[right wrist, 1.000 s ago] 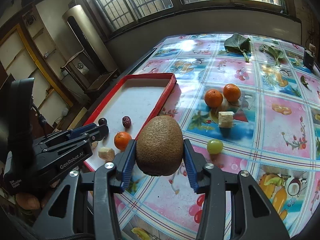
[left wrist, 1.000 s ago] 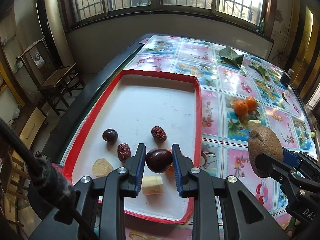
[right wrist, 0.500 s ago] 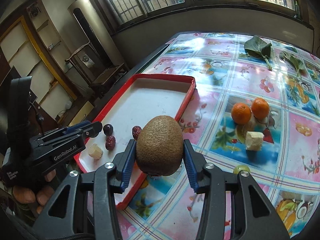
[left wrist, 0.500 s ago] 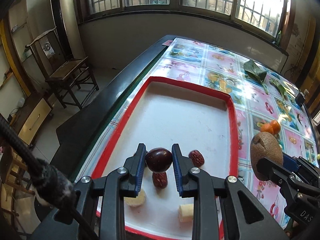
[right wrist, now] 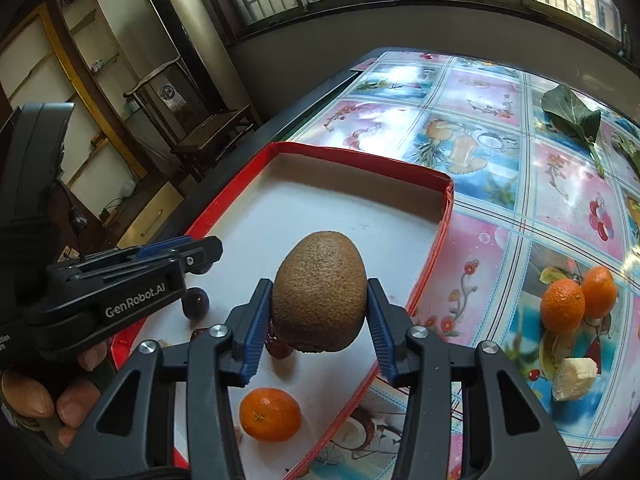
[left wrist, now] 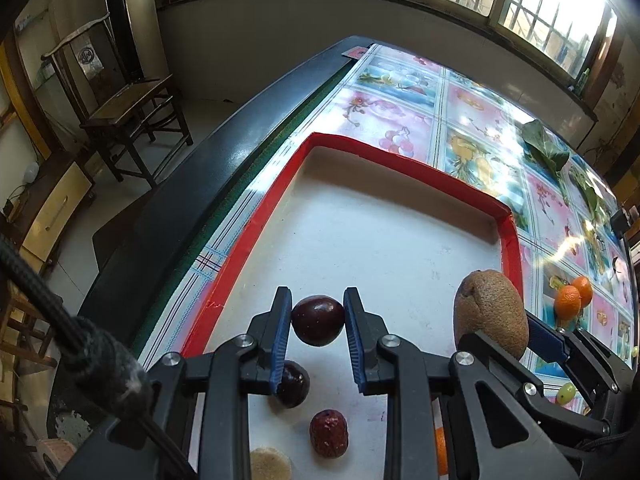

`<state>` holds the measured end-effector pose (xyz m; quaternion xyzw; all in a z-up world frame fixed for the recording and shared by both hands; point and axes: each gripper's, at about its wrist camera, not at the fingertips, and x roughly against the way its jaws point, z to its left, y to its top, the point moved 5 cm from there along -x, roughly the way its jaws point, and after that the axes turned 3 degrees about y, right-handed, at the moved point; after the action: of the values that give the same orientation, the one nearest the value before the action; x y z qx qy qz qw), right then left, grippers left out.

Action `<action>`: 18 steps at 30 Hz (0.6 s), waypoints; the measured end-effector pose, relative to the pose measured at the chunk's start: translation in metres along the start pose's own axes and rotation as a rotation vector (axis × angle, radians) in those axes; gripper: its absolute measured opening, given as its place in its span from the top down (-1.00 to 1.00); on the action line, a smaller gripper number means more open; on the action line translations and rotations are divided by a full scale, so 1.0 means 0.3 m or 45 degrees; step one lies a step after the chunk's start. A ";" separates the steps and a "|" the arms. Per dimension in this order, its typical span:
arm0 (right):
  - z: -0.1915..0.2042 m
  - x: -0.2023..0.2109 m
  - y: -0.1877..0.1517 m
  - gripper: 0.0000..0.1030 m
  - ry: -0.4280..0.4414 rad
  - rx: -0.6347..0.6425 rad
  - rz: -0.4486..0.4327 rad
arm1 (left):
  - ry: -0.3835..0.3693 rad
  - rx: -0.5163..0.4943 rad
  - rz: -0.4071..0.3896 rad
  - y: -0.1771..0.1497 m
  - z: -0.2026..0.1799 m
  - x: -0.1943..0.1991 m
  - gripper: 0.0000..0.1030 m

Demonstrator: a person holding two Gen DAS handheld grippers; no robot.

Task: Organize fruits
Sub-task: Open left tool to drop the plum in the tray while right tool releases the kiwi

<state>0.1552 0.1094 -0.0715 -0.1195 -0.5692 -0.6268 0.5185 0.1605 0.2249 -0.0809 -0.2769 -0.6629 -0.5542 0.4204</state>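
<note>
My left gripper point(left wrist: 318, 320) is shut on a dark plum point(left wrist: 319, 320), held just above the white floor of the red-rimmed tray point(left wrist: 404, 158). My right gripper point(right wrist: 319, 308) is shut on a brown kiwi point(right wrist: 319, 292) over the tray's right half; the same kiwi point(left wrist: 490, 314) shows at the right of the left wrist view. In the tray lie another dark plum point(left wrist: 294, 384), a wrinkled red date point(left wrist: 329, 433), a pale banana piece point(left wrist: 270, 465) and a small orange point(right wrist: 270, 414).
On the fruit-patterned tablecloth right of the tray lie two small oranges point(right wrist: 576, 304), a banana chunk point(right wrist: 574, 372), a green grape point(left wrist: 566, 393) and green leaves point(right wrist: 572, 114). The table's dark edge point(left wrist: 224, 152) runs left of the tray. A wooden chair point(left wrist: 132, 104) stands beyond.
Both grippers moved left and slightly down, from the tray's right rim to over its floor, each keeping its fruit. The kiwi now hangs over the tray instead of the tablecloth.
</note>
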 end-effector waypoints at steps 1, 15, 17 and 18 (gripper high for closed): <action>0.001 -0.011 0.002 0.06 -0.003 0.006 0.006 | -0.003 0.005 0.015 -0.001 0.002 -0.013 0.51; -0.004 -0.070 -0.012 -0.10 -0.046 0.029 0.045 | 0.028 0.026 0.025 -0.003 0.019 -0.027 0.25; -0.012 -0.047 -0.009 -0.12 -0.032 0.010 0.028 | 0.034 0.053 0.007 -0.002 0.026 -0.009 0.01; -0.015 -0.036 -0.009 -0.16 -0.033 0.001 0.022 | 0.031 0.062 0.004 -0.006 0.030 0.000 0.01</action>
<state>0.1598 0.1106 -0.0825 -0.1323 -0.5752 -0.6203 0.5166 0.1568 0.2332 -0.0819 -0.2610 -0.6706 -0.5406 0.4357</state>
